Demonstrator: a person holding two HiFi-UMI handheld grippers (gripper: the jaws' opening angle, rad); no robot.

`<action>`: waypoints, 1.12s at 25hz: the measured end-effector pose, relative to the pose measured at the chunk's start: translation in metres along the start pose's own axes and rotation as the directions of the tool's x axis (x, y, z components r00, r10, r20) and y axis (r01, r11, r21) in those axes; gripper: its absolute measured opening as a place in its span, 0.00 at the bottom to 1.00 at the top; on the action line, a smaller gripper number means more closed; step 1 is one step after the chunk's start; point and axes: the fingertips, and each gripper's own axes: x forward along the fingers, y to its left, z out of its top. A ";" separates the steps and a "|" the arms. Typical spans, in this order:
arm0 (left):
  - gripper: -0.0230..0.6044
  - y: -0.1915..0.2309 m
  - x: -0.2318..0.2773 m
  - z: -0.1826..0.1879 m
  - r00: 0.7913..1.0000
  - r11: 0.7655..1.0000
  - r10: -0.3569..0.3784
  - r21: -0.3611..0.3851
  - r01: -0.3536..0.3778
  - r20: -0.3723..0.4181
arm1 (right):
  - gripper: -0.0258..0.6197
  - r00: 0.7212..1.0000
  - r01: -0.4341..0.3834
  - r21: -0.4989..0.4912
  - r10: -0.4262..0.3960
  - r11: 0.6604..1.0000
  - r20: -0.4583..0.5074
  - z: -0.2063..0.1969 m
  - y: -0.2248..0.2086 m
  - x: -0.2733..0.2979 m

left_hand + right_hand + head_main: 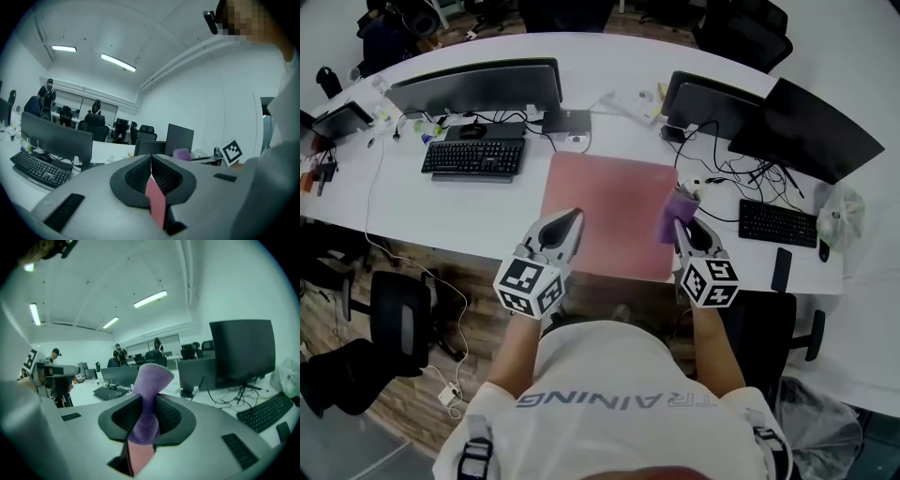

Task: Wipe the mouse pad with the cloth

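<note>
The mouse pad (609,211), a large dusty-pink rectangular mat, lies flat on the long white curved desk (450,220), between a black keyboard (473,157) on its left and a cluster of dark monitors on its right. My left gripper (572,217) hangs over the pad's near left part; its jaws are pressed together with nothing caught between them, only the pink of the pad showing below. My right gripper (680,225) is at the pad's right edge, clamped on the small purple fuzzy cloth (673,214), which bunches out past the jaw tips. I cannot tell whether the cloth touches the pad. I judge the pick-up done and the wiping itself mostly left: the cloth sits at one edge, and the wide stretch of pad to its left awaits strokes.
</note>
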 end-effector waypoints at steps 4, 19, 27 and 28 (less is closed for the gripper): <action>0.09 0.017 -0.012 0.020 1.000 0.999 0.011 0.035 -0.012 0.023 | 0.20 0.993 -0.018 -0.067 0.026 0.998 0.118 0.057 0.035 -0.010; 0.09 0.065 -0.050 0.047 0.998 0.999 0.000 0.046 -0.003 0.062 | 0.20 0.980 -0.026 -0.189 0.063 0.982 0.191 0.100 0.120 0.002; 0.09 0.076 -0.061 0.049 0.998 0.999 -0.006 0.050 0.004 0.057 | 0.20 0.976 -0.020 -0.223 0.067 0.975 0.206 0.105 0.142 0.004; 0.09 0.077 -0.063 0.049 0.998 0.999 -0.006 0.049 0.004 0.056 | 0.20 0.976 -0.017 -0.230 0.066 0.973 0.206 0.105 0.144 0.004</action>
